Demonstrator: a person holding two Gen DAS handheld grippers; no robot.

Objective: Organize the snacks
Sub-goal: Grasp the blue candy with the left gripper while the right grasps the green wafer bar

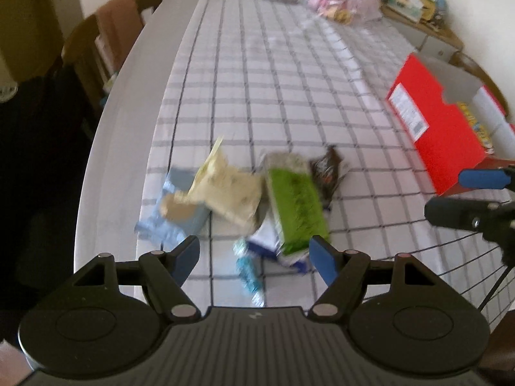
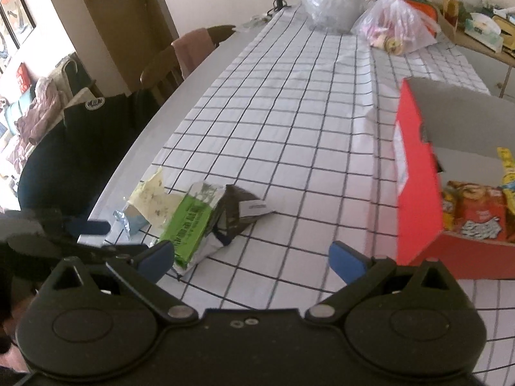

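Several snack packets lie in a loose pile on the checked tablecloth (image 1: 289,74): a green one (image 1: 296,206), a cream one (image 1: 225,189), a light blue one (image 1: 180,218), a dark brown one (image 1: 328,173) and a small teal one (image 1: 248,270). My left gripper (image 1: 254,257) hovers open just in front of the pile, holding nothing. My right gripper (image 2: 252,259) is open and empty, to the right of the green packet (image 2: 190,222) and brown packet (image 2: 238,212). An open red box (image 2: 418,177) at the right holds several snack bags (image 2: 476,212).
Two plastic bags (image 2: 396,29) sit at the table's far end. A wooden chair (image 2: 180,64) and a dark garment (image 2: 80,148) stand along the left edge. A cluttered side table (image 2: 482,32) is at the back right. The red box (image 1: 444,128) stands near the right edge.
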